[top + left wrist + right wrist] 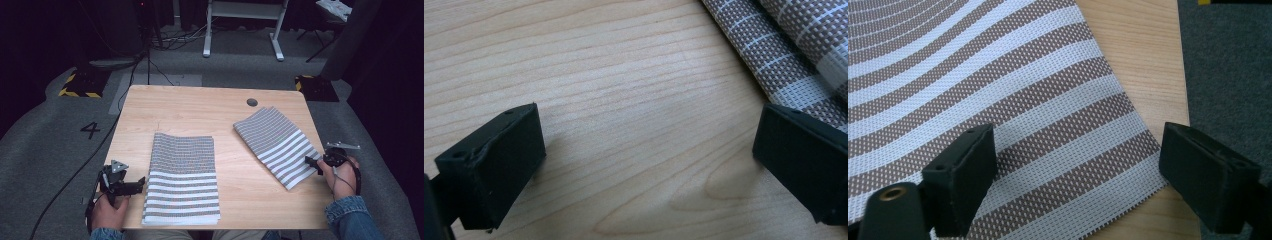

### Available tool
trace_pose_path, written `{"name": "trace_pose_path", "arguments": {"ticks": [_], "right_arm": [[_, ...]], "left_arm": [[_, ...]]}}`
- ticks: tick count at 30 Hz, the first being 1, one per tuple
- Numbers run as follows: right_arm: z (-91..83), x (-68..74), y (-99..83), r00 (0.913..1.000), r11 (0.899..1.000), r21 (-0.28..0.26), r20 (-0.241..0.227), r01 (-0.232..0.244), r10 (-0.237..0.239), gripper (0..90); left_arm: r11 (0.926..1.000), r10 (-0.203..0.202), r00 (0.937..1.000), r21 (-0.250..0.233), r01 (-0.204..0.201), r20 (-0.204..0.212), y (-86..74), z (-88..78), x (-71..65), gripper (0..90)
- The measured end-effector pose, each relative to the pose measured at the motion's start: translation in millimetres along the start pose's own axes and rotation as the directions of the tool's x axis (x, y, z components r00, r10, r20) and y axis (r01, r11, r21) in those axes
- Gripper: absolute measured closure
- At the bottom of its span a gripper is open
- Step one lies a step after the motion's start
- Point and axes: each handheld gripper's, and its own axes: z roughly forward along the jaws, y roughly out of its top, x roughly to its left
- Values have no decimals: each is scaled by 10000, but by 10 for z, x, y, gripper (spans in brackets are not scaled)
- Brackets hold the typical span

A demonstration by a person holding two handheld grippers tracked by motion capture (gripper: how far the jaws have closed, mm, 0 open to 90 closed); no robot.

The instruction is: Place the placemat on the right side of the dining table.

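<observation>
We look down and forward over the whole counter [200, 107] from above, left gripper view skims bare wood close up, right gripper view close over the right mat [998, 90], shared with ours.

This looks like a lab or recording studio. A bare wooden table [200, 107] stands on grey carpet [45, 145] amid black curtains, yellow-black hazard tape [77, 92] marks the floor off its far corners, cables [75, 175] trail past a taped number four [90, 130], and a white desk frame [245, 25] stands behind.
</observation>
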Motion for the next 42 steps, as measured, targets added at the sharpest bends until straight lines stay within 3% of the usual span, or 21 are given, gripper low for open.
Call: {"name": "trace_pose_path", "arguments": {"ticks": [3,5,6,10,18,23,26,29,30,31,32,33,34,35,36,37,38,39,40,41,42], "right_arm": [[-10,35,-5,9997,9997,-30,-25,261,-261,298],[-53,86,13,9972,9979,-36,-393,640,-641,546],[-53,86,13,9972,9979,-36,-393,640,-641,546],[-152,175,94,9913,9910,-261,-100,1309,-1312,745],[-418,254,269,9846,9776,-1172,205,1746,-1734,816],[-661,492,393,9672,9508,-1811,112,2514,-2536,827],[-769,684,424,9461,9254,-2106,-62,3152,-3237,829],[-852,907,431,9234,9036,-2414,-632,3538,-3785,827],[-852,907,431,9234,9036,-2414,-632,3538,-3785,827],[-891,1074,415,9090,8977,-2621,-1291,3542,-3963,825],[-891,1074,415,9090,8977,-2621,-1291,3542,-3963,825],[-918,1227,386,8879,8853,-2786,-1709,3723,-4271,824],[-928,1301,367,8782,8817,-2830,-1925,3775,-4378,824],[-928,1301,367,8782,8817,-2830,-1925,3775,-4378,824],[-939,1435,322,8591,8754,-2910,-2322,3860,-4561,824],[-941,1499,298,8493,8725,-2955,-2517,3892,-4641,823],[-941,1499,298,8493,8725,-2955,-2517,3892,-4641,823],[-946,1609,246,8278,8661,-2968,-2860,4023,-4826,823],[-946,1609,246,8278,8661,-2968,-2860,4023,-4826,823],[-955,1710,191,8078,8652,-2964,-3276,4045,-4900,823],[-958,1756,162,7971,8636,-2950,-3453,4089,-4954,822]], "left_arm": [[10000,-2,10000,3,2,0,0,0,0,4],[10000,-1,10000,0,1,-1,0,0,0,5],[10000,-1,10000,0,1,-1,0,0,0,4],[10000,-1,10000,-1,1,-6,0,0,0,4],[10000,0,10000,2,0,-1,0,0,0,5],[10000,0,10000,-2,0,-7,0,0,0,4],[10000,-1,10000,1,1,0,0,0,0,4],[10000,-1,10000,2,1,-2,0,0,0,4],[10000,-1,10000,2,1,-2,0,0,0,5],[10000,-1,10000,3,1,0,0,0,0,5],[10000,-4,10000,0,4,-1,0,0,0,5],[10000,-38,10000,-4,38,-17,-1,0,-3,4],[10000,-38,10000,-4,38,-17,-1,0,-3,4],[10000,-40,10000,-6,40,-20,-1,0,-3,4],[10000,-35,10000,-4,35,-18,-1,0,-3,4],[10000,-38,10000,-3,38,-17,-1,0,-3,5],[10000,-38,10000,-3,38,-17,-1,0,-3,5],[10000,-39,10000,-7,39,-18,-1,0,-3,4],[10000,-39,10000,-7,39,-18,-1,0,-3,4],[10000,-41,10000,-7,41,-19,-1,0,-3,4],[10000,-38,10000,-5,38,-16,-1,0,-3,4]]}}
